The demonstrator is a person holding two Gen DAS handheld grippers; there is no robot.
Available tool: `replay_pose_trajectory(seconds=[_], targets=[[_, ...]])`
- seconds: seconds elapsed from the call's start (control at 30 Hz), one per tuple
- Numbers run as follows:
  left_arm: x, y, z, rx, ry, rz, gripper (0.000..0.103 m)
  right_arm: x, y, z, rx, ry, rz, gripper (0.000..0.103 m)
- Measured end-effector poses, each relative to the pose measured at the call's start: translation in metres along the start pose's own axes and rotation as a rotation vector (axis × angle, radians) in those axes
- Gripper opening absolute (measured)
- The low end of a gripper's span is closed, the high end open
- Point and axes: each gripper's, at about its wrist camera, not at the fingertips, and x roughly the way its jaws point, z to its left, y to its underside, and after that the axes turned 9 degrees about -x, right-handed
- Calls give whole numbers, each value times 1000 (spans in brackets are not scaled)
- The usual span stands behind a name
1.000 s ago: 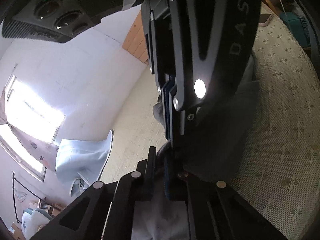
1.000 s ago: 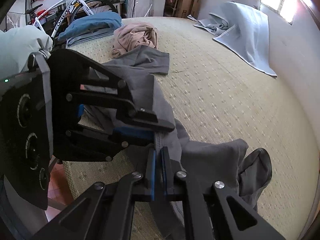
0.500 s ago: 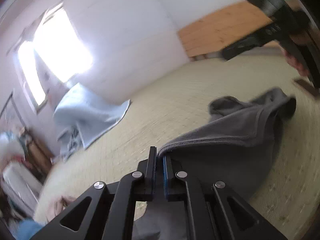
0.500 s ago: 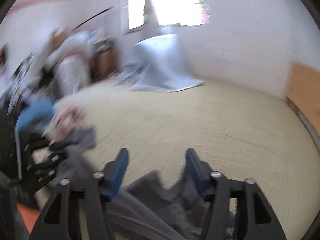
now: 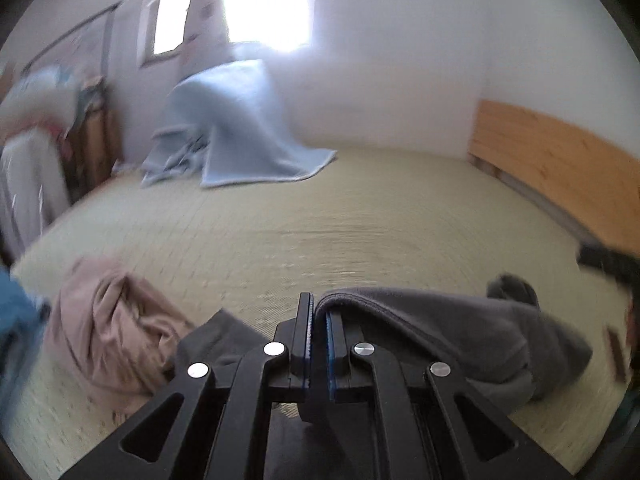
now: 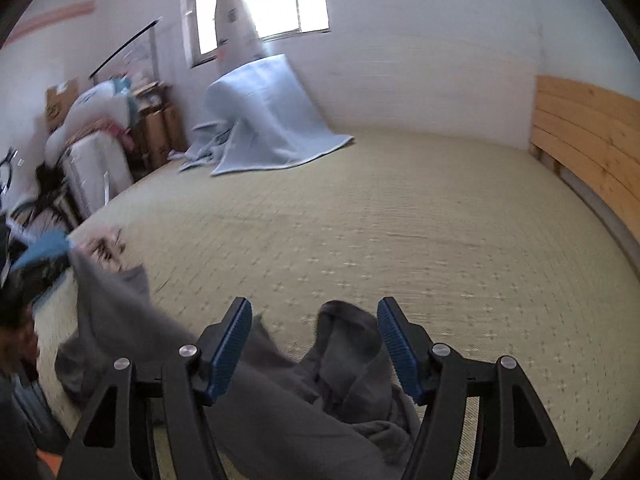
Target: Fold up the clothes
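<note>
Two tongs work the grey garment (image 5: 460, 332): left tongs (image 5: 317, 322) pinch its edge, likely to spread it, while right tongs (image 6: 314, 344) gape above it.

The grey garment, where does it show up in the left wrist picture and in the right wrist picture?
Left wrist view: the grey garment lies bottom right, its edge pinched in the left gripper.
Right wrist view: it spreads along the bottom centre and left, beneath the open right gripper.
Shared landmark: the light blue blanket under the window.
</note>
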Motion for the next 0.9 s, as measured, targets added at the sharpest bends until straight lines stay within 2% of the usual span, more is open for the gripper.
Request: replay_pose_trajectory(seconds=[0.2,0.33,0.43,0.53,0.67,0.83,0.87,0.9], targets=[[13,-12,59,-246,-65,45,5,-1,11,48,-183,-33,13,69],[22,-13,76,-307,-94,59,5,1,24,99,-370,-56,23,69],[22,-12,73,-289,-98,48,5,5,40,145,-551,-67,47,69],[23,-14,72,-285,-97,47,5,15,63,176,-685,-85,106,69],[25,-16,73,-293,-98,50,5,30,87,184,-747,-112,202,68],[28,-17,74,-303,-105,59,5,48,94,169,-766,-53,271,67],[28,-16,74,-305,-105,61,5,52,96,166,-770,-41,285,66],[29,-16,74,-306,-106,63,5,55,97,163,-773,-29,299,60]])
